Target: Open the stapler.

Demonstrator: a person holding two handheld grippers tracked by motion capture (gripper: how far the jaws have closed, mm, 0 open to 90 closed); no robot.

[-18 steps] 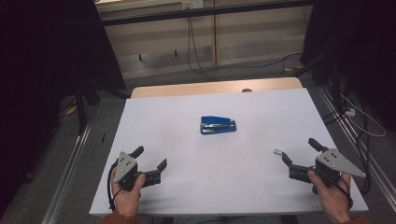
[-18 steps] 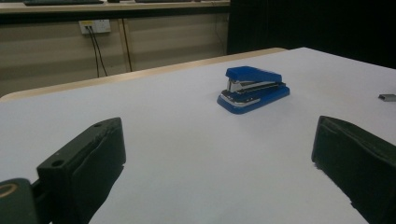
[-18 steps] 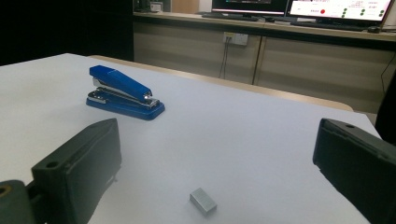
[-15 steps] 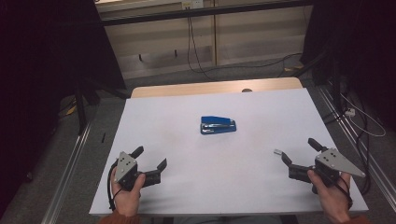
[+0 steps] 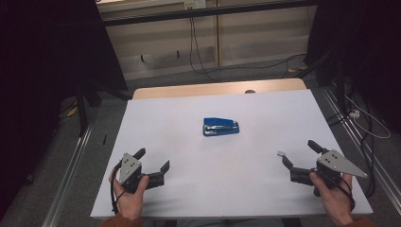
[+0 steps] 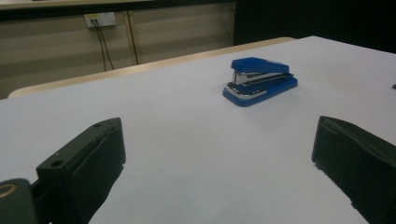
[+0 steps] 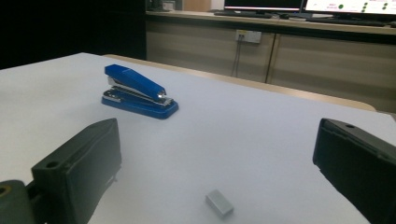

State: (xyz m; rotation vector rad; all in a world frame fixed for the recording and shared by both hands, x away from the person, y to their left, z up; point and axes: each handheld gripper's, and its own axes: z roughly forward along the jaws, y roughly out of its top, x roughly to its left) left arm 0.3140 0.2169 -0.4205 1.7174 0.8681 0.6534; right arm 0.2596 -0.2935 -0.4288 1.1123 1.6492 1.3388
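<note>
A blue stapler lies in the middle of the white table sheet. It also appears ahead in the left gripper view and in the right gripper view. My left gripper rests at the near left of the sheet, open, nothing between its jaws. My right gripper rests at the near right, open and empty. A small grey strip of staples lies on the sheet just in front of the right gripper, also seen in the high view.
The sheet covers a wooden table whose bare far edge shows. Metal rails run along both sides. Cables trail on the floor at the right. Cabinets stand beyond the table.
</note>
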